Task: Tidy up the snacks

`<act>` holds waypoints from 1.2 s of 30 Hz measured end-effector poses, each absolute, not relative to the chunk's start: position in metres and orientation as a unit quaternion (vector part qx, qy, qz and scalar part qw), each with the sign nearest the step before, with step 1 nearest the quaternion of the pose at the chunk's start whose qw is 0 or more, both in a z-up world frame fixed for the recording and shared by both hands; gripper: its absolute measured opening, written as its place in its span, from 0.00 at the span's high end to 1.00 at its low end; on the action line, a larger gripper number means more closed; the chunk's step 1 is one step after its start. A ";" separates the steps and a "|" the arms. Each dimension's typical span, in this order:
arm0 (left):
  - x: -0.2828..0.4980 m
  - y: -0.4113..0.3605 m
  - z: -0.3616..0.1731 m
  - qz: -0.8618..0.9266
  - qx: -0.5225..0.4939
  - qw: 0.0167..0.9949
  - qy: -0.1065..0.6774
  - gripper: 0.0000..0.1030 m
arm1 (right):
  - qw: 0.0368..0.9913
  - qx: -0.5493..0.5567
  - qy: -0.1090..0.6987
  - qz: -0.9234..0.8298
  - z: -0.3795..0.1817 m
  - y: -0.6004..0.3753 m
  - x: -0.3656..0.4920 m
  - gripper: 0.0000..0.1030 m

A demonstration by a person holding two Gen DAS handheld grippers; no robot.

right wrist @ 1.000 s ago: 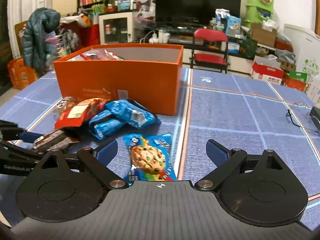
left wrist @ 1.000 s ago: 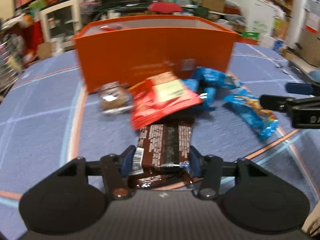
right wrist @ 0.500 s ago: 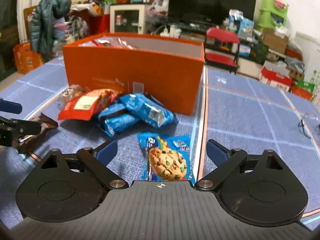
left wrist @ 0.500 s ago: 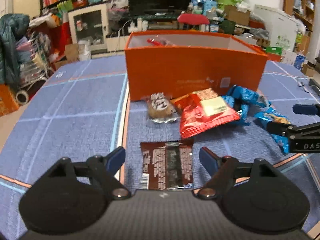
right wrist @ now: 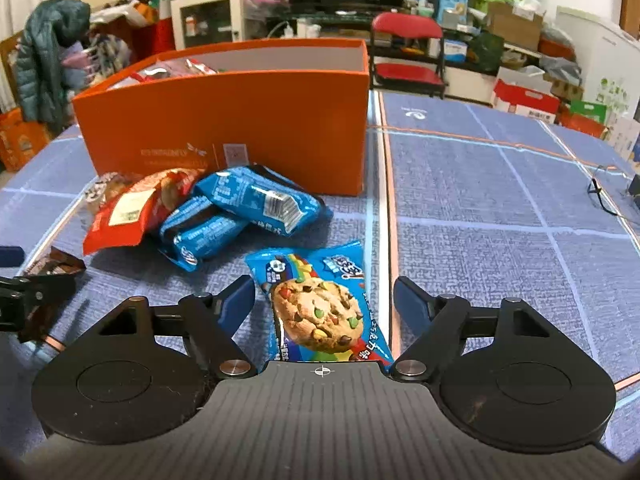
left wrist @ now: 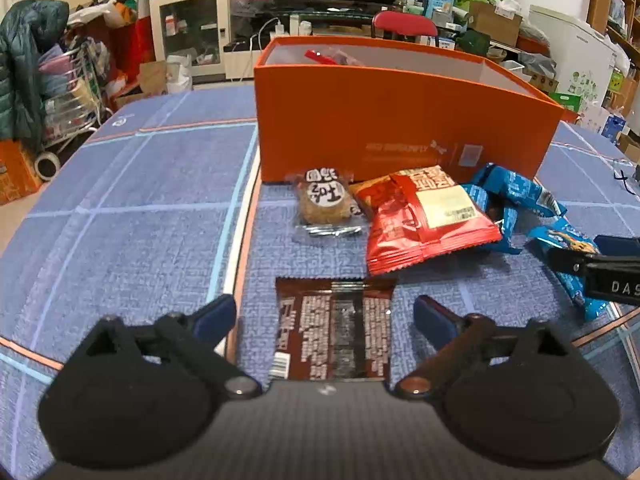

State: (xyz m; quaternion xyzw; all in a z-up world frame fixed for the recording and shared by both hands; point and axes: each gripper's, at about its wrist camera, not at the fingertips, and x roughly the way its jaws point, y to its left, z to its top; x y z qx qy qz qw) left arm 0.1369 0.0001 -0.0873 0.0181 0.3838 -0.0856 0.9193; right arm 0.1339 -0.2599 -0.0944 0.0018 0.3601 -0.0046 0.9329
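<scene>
A brown snack packet (left wrist: pixel 336 328) lies flat on the blue cloth between the jaws of my left gripper (left wrist: pixel 324 312). The jaws are opening and the pads stand clear of the packet. My right gripper (right wrist: pixel 324 292) straddles a blue chocolate-chip cookie packet (right wrist: pixel 320 308). Its jaws are closing, with a gap on each side of the packet. An open orange box (left wrist: pixel 380 120) stands behind and holds some snacks. In front of it lie a round cookie in clear wrap (left wrist: pixel 324 200), a red bag (left wrist: pixel 424 220) and blue packets (right wrist: pixel 248 200).
The blue cloth (right wrist: pixel 500 220) stretches bare to the right of the box. A black cable (right wrist: pixel 600 196) lies at its far right edge. A red chair (right wrist: pixel 408 52) and cluttered shelves stand beyond the table.
My left gripper let go of the brown packet and spread its jaws; the packet now lies flat. My right gripper's jaws narrowed around the cookie packet and dropped closer to it.
</scene>
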 end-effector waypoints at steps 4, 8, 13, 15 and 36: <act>0.139 0.000 -0.089 -0.085 0.012 0.918 0.388 0.09 | 0.929 0.004 0.369 -0.012 -0.096 -0.257 0.136 0.36; 0.138 0.002 -0.090 -0.080 0.011 0.919 0.387 0.09 | 0.930 0.003 0.368 -0.005 -0.094 -0.253 0.136 0.36; 0.133 0.004 -0.089 -0.090 0.013 0.923 0.375 0.09 | 0.928 -0.002 0.372 0.000 -0.097 -0.251 0.135 0.36; 0.133 0.005 -0.091 -0.094 0.013 0.923 0.372 0.09 | 0.927 -0.003 0.374 0.003 -0.099 -0.250 0.135 0.36; 0.138 -0.010 -0.100 -0.057 0.023 0.921 0.386 0.08 | 0.927 -0.010 0.375 0.023 -0.098 -0.236 0.133 0.38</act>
